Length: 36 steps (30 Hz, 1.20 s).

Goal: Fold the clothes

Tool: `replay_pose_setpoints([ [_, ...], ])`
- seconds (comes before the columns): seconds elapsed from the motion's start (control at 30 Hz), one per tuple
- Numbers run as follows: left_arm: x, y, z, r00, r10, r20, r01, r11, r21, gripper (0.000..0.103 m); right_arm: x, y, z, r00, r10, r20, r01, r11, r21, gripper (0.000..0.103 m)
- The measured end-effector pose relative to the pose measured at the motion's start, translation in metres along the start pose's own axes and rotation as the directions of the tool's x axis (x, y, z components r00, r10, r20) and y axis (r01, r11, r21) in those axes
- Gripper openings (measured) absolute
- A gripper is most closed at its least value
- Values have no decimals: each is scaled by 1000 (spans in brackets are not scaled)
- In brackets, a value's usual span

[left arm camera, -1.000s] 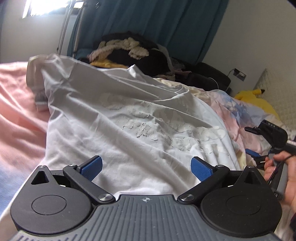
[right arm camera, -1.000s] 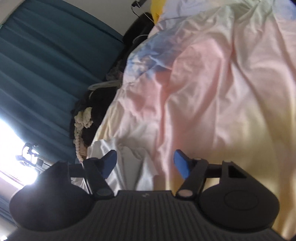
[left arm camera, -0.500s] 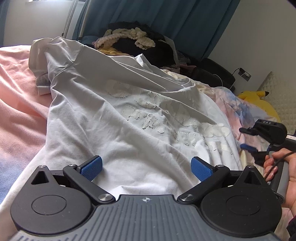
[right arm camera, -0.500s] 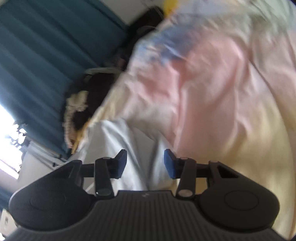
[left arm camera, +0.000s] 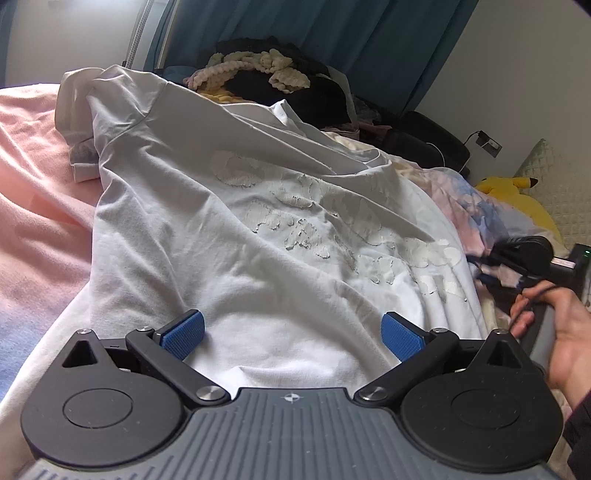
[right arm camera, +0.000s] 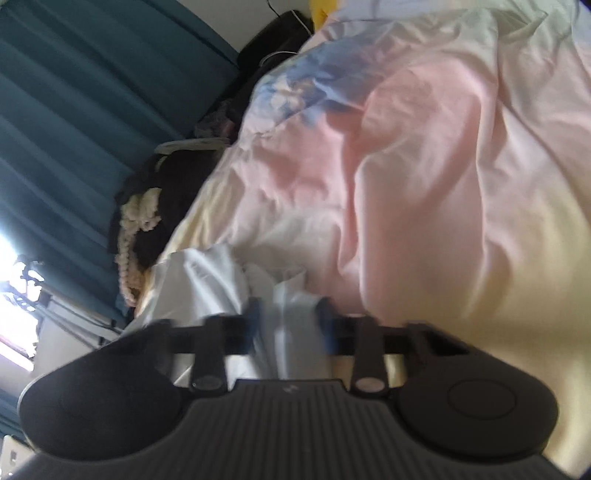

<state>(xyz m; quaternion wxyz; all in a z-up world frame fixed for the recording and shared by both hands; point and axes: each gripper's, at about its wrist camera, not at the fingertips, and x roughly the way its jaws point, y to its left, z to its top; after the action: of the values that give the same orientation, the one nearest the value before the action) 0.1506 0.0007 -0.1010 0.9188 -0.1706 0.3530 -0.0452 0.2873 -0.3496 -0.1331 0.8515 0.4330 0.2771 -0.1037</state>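
A white T-shirt [left arm camera: 258,236] with a cracked white print lies spread on the bed, collar toward the right. My left gripper [left arm camera: 291,330] is open over its near hem, blue pads wide apart, nothing between them. My right gripper [right arm camera: 288,321] is blurred; its jaws stand a narrow gap apart with a bunched edge of the white shirt [right arm camera: 207,273] between them. In the left wrist view the right gripper [left arm camera: 517,258] sits at the shirt's right edge, held by a hand [left arm camera: 565,328].
The bed has a pink, yellow and blue duvet [right arm camera: 424,166]. A pile of dark clothes with a cream knit [left arm camera: 258,70] lies behind the shirt, before teal curtains [left arm camera: 332,33]. A yellow plush toy [left arm camera: 509,188] lies at the right.
My right gripper has moved onto the shirt's edge and its jaws have narrowed from wide open. My left gripper stayed open and edged forward over the hem.
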Motion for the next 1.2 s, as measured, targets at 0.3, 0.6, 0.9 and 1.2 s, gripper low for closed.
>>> replay_pose_setpoints([
  [0.3, 2, -2, -4, 1000, 12, 3, -12, 1000, 28, 102, -27, 49, 61, 969, 9, 249, 53, 969, -241, 4],
  [0.6, 11, -5, -10, 999, 47, -5, -47, 995, 83, 103, -4, 15, 120, 933, -169, 318, 268, 915, -301, 4],
  [0.9, 12, -3, -8, 998, 61, -7, -60, 991, 117, 103, 17, -67, 94, 957, -227, 183, 268, 933, -242, 10],
  [1.2, 9, -3, -6, 999, 53, -8, -51, 993, 109, 103, -1, -40, 120, 973, -81, 218, 151, 933, -327, 53],
])
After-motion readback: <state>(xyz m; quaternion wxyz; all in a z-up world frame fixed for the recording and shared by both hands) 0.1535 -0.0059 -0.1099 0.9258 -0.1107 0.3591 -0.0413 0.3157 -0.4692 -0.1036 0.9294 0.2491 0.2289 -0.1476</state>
